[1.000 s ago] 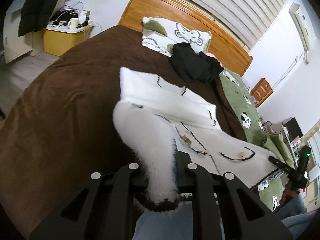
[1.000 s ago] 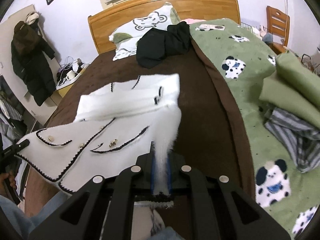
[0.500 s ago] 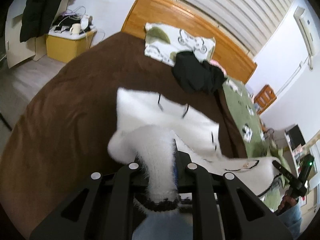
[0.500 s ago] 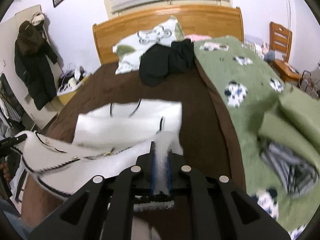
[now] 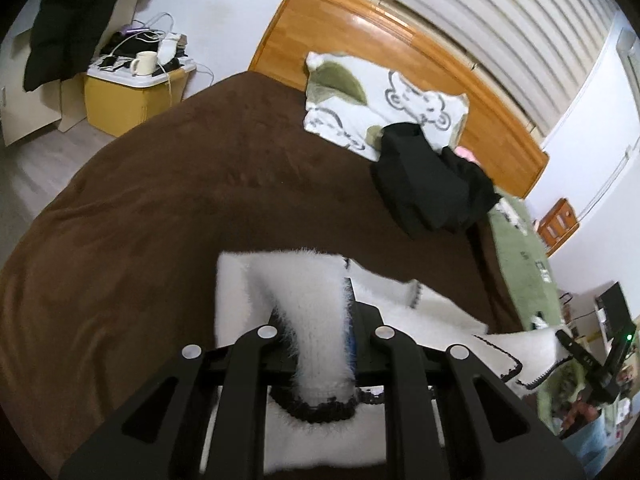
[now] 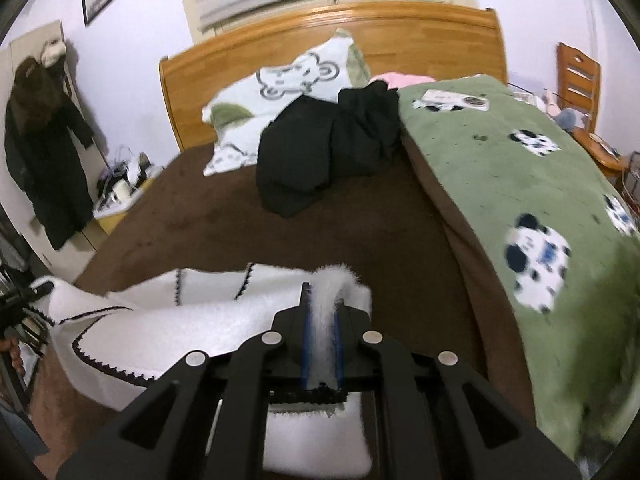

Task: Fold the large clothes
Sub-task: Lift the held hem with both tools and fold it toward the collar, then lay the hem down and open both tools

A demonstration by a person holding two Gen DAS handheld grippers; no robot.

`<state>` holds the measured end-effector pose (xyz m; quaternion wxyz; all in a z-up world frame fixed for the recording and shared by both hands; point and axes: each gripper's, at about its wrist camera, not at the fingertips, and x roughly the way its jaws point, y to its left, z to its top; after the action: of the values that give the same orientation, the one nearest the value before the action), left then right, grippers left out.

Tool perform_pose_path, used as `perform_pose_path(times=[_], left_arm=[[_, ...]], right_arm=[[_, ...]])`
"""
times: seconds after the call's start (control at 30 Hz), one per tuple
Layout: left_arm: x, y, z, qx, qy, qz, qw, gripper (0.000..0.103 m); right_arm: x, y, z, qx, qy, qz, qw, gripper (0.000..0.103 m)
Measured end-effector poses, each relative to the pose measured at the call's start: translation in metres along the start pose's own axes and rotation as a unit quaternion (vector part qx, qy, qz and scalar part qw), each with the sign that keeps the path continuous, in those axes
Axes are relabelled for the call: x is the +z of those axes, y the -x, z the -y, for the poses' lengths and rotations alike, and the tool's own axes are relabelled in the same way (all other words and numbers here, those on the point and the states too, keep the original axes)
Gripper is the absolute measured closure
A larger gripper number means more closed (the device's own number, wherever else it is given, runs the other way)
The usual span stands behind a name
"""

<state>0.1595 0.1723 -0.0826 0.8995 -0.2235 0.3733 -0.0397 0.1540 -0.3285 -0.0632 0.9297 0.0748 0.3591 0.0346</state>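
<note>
Left hand-held gripper [image 5: 316, 344]: clamped on a fluffy white fold of the cardigan [image 5: 436, 312], whose black-trimmed edge bunches out behind the jaws.
Right hand-held gripper [image 6: 320, 344]: pinched tight on another white fold of the same garment, the fabric squeezed thin between the blue-edged pads.
White cardigan: fuzzy, with black stitched trim; it lies at the near end of the bed, on the brown blanket [image 5: 180, 200], and spans from one gripper to the other. Seen from the right wrist, its loose part [image 6: 160, 320] spreads off to the left, and a trimmed corner reaches toward the left gripper at the frame's edge.
Black garment [image 6: 320, 152]: heaped near the head of the bed, partly lying over the lower edge of the pillow, well apart from the cardigan.
Pillow [image 5: 360, 100]: white with a bear drawing and green patches, propped against the wooden headboard [image 6: 420, 32].
Green blanket [image 6: 520, 184]: cow-patterned, covering the right side of the bed beside the brown one.
Yellow box [image 5: 128, 100]: on the floor left of the bed, a white lid on top carrying a mug [image 5: 144, 62] and a tangle of cables.
Dark coat [image 6: 44, 160]: hanging on the left wall.
Wooden chair [image 6: 580, 84]: far right, beyond the green blanket.
</note>
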Motion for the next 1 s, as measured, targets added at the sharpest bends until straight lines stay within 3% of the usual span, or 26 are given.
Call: perform_pose_path(times=[0.17,0.37,0.63,0.67,0.73,0.77,0.87,0.93,1.0], left_arm=[[0.012,-0.065,-0.012,0.028,-0.022,-0.027,0.999,0.085],[0.01,-0.126,-0.035,0.036,-0.002,-0.068,0.9971,0.084],[-0.002,-0.14,-0.043,0.033,0.008,-0.065,0.9973,0.081],[-0.001,-0.139,-0.044,0.03,0.011,-0.067,0.9973,0.08],[0.003,-0.137,-0.044,0.019,0.011,-0.068,0.9975,0.077],[0.003,-0.134,-0.042,0.014,0.007,-0.068,0.9976,0.07],[0.009,-0.119,-0.038,0.021,-0.004,-0.043,0.9988,0.023],[0.017,-0.098,-0.039,0.024,0.004,-0.009,0.9996,0.015],[0.021,-0.089,-0.042,0.023,0.023,-0.007,0.9994,0.011]], right_arm=[[0.009,-0.067,0.004,-0.009,0.009,-0.032,0.999,0.094],[0.0,-0.132,0.023,-0.021,-0.022,-0.071,0.997,0.094],[-0.022,-0.153,0.034,-0.025,-0.059,-0.076,0.995,0.09],[-0.022,-0.151,0.034,-0.026,-0.061,-0.074,0.995,0.084],[-0.018,-0.146,0.033,-0.039,-0.059,-0.071,0.995,0.053],[-0.016,-0.142,0.033,-0.051,-0.055,-0.063,0.995,0.029],[-0.01,-0.122,0.031,-0.054,-0.05,-0.037,0.997,0.024],[-0.008,-0.112,0.028,-0.051,-0.058,-0.032,0.997,0.02],[-0.009,-0.1,0.022,-0.047,-0.051,-0.026,0.997,0.019]])
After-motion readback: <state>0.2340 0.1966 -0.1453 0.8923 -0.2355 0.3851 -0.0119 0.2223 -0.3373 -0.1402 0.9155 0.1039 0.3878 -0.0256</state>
